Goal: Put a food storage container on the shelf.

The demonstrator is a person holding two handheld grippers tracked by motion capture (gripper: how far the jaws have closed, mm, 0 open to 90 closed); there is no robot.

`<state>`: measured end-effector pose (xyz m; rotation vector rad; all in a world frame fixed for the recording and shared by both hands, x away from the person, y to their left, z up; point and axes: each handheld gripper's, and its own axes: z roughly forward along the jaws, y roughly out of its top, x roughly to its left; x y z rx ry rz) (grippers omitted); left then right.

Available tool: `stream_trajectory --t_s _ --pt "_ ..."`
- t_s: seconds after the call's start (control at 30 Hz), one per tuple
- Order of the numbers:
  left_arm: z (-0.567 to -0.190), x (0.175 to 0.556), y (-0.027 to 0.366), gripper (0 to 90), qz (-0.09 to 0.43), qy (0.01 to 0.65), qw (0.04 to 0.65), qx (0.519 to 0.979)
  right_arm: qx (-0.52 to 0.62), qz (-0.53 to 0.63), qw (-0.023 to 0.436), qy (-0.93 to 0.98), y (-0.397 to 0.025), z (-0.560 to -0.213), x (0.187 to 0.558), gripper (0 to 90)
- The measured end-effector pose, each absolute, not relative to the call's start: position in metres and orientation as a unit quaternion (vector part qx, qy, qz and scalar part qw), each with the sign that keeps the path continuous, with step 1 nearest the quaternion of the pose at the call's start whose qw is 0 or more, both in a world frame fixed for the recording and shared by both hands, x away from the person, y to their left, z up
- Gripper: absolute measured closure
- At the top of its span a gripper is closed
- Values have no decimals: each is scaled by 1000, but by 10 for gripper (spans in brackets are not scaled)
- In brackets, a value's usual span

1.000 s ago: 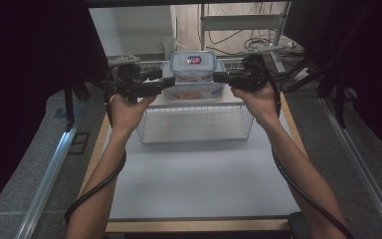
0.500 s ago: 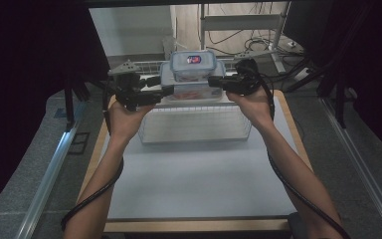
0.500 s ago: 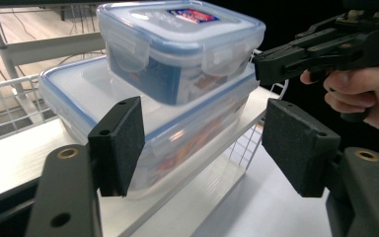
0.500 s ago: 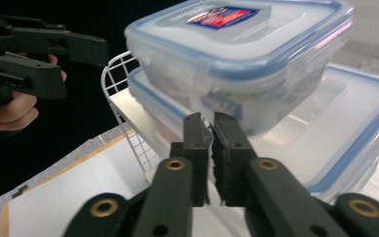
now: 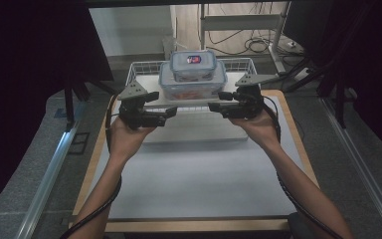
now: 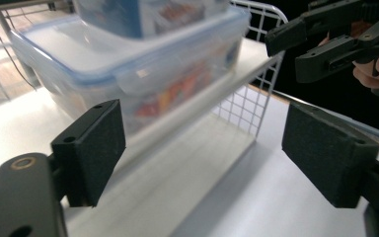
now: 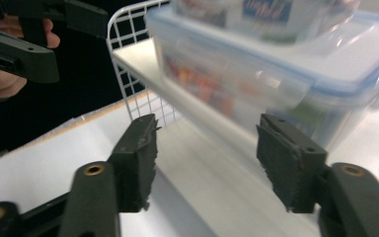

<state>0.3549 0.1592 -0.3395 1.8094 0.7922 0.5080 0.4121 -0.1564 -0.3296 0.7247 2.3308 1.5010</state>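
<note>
- The large clear container [image 5: 192, 85] is sitting on the white shelf board [image 5: 151, 92] of a wire rack [image 5: 139, 66] at the far side of the worktop [image 5: 199, 169], and a smaller lidded container [image 5: 193, 63] is stacked on its lid.
- The left gripper [image 5: 171, 111] is hovering just in front of the shelf's near edge, left of the large container; in the left gripper view its jaws are standing wide apart with nothing between the pads.
- The right gripper [image 5: 215, 106] is hovering on the opposite side, near the container's right end; in the right gripper view its jaws are also spread and grasping nothing.
- Neither gripper is touching the containers or the rack; both are sitting apart from the large container's short ends.
- Risk, as I judge it: the stack is top-heavy. If the two grippers are closing on the large container unevenly, or lifting at different rates, the small container could be sliding off the smooth lid.
- The side walls look smooth and slightly bulged; pads biting too low, or only on the lid's clip flaps, could be slipping or popping a clip open.
- The shelf edge and the wire uprights are lying close to both grippers, so an approach coming in too low could be knocking the rack and shifting everything on it.
</note>
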Motion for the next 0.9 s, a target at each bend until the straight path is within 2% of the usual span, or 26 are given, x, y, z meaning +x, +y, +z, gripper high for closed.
stream_trajectory --t_s 0.3,0.9 --pt "-366 332 153 103 202 326 514 767 240 514 132 813 -168 -349 389 272" --pt "-403 298 156 40 200 339 505 768 242 506 128 818 -188 -379 359 130"
